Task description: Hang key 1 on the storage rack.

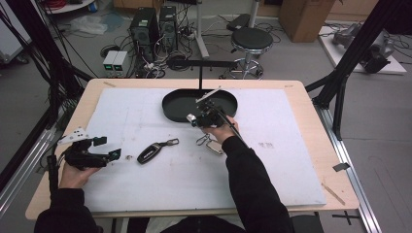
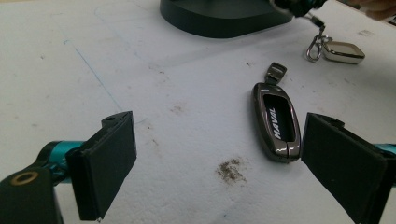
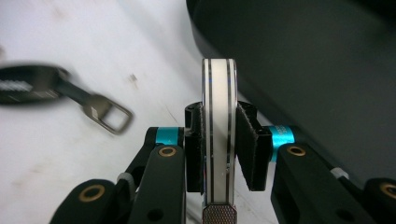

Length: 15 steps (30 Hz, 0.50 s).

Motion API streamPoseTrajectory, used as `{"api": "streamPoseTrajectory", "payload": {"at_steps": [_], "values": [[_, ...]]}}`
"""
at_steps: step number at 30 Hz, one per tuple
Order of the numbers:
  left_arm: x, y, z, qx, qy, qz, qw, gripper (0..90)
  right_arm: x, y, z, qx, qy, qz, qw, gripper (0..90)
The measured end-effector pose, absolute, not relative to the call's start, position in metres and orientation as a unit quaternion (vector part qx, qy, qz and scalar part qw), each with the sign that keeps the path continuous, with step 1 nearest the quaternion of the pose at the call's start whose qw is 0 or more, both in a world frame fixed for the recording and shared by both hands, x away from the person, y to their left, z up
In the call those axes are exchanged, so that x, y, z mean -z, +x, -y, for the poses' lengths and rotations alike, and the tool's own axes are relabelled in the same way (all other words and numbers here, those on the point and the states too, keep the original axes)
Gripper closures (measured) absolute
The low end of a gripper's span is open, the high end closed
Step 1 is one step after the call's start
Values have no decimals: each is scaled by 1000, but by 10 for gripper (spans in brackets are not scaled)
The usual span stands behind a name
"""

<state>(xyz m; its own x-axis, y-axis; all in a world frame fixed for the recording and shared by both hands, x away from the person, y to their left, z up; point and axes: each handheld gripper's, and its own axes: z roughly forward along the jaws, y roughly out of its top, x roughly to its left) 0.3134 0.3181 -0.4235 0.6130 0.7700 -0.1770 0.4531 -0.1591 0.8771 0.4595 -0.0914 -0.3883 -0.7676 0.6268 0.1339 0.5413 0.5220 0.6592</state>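
Right hand-held gripper [image 3: 219, 149] pinching white key fob [image 3: 219, 121] beside black tray [image 3: 303, 70] rim; left hand-held gripper [image 2: 219, 163] spread

The high view looks down on the table [image 1: 301, 145] from above; both gripper views sit low, sharing the black tray [image 2: 219, 18].

The dark key fob [image 2: 276, 122] had a glossy, gunmetal-looking metal frame around a shiny black inlay, with a polished metal loop at its end. The white key fob [image 3: 219, 130] clamped edge-on showed smooth, glossy white faces with thin chrome-like lines and a knurled metal tip. The jaw pads of the right gripper [image 3: 219, 140] looked like matt black rubber or foam, though blur left that unsure. The tray [image 2: 224, 16] was matt black, probably plastic. The white mat [image 2: 154, 70] appeared dull, slightly rough and stained. The table [image 1: 311, 121] edge was pale, bare wood.
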Motion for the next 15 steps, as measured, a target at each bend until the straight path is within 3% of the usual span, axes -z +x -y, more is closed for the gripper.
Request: {"api": "streamPoseTrajectory", "payload": {"at_steps": [15], "values": [[425,315,-318,-155,746,-413,500,112,344,462,133,-437,358,-823,64,747]]}}
